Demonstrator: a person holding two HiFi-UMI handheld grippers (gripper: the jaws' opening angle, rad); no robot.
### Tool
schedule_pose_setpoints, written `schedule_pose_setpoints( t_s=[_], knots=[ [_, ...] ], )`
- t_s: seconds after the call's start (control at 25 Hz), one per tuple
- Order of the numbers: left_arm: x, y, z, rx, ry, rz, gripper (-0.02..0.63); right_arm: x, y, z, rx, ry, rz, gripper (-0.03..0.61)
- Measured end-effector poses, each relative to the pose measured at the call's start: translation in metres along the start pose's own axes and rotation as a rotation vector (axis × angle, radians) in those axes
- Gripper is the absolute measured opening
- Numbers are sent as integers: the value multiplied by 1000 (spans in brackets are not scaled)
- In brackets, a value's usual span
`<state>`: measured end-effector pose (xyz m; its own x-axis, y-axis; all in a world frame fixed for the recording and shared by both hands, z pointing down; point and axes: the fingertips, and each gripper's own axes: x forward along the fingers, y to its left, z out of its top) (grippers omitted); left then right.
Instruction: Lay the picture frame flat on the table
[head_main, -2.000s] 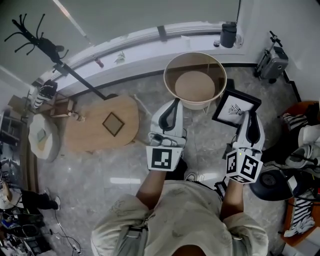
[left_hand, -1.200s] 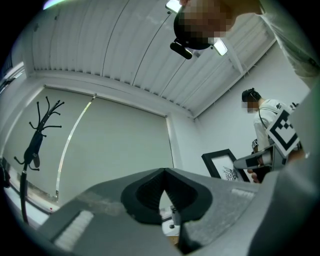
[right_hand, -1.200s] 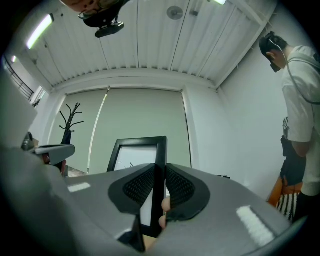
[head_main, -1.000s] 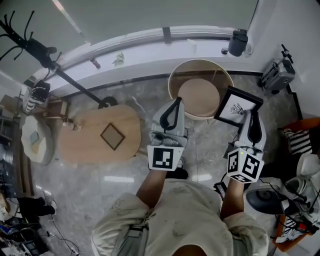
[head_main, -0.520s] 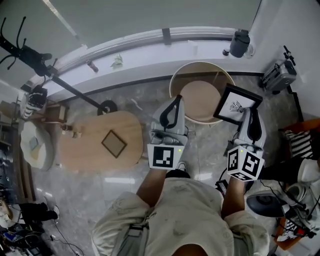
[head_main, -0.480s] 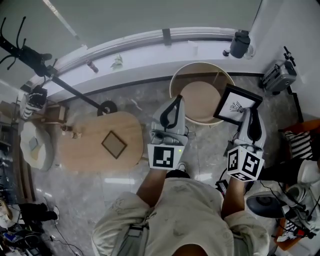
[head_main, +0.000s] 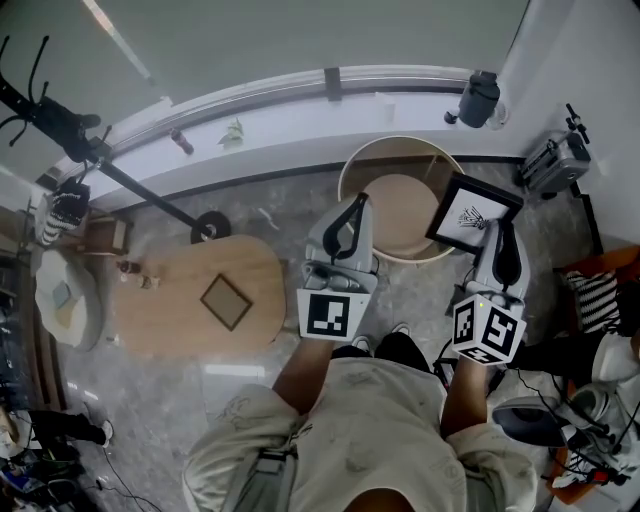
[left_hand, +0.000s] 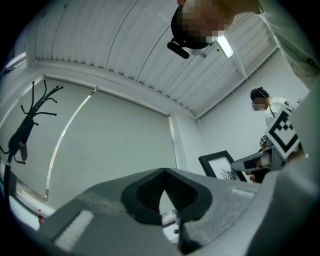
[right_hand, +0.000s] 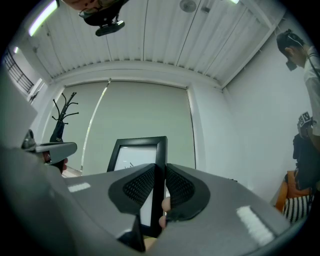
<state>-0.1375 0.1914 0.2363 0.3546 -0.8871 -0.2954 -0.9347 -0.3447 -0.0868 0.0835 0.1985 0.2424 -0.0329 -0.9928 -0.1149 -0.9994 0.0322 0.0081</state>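
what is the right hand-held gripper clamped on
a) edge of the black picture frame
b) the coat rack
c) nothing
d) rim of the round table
a: in the right gripper view, the right hand-held gripper is closed on the side edge of the black picture frame.

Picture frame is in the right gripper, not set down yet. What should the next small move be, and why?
Probably ease the right gripper forward over the round light-wood rimmed table and start tipping the black picture frame toward flat. The jaws are clamped on the frame's edge, and the frame hangs in the air by that table's right rim, resting on nothing.
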Motion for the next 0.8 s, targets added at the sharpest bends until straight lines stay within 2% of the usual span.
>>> schedule_pose_setpoints(
  t_s=[0.32,0.8],
  knots=[
    [30,-3,-10,2,-2,-3,3,26,-14,-12,15,9,-6,71],
    [111,-9,-28,-1,17,-18,3,97,-51,-16,31,17,-21,71]
  ],
)
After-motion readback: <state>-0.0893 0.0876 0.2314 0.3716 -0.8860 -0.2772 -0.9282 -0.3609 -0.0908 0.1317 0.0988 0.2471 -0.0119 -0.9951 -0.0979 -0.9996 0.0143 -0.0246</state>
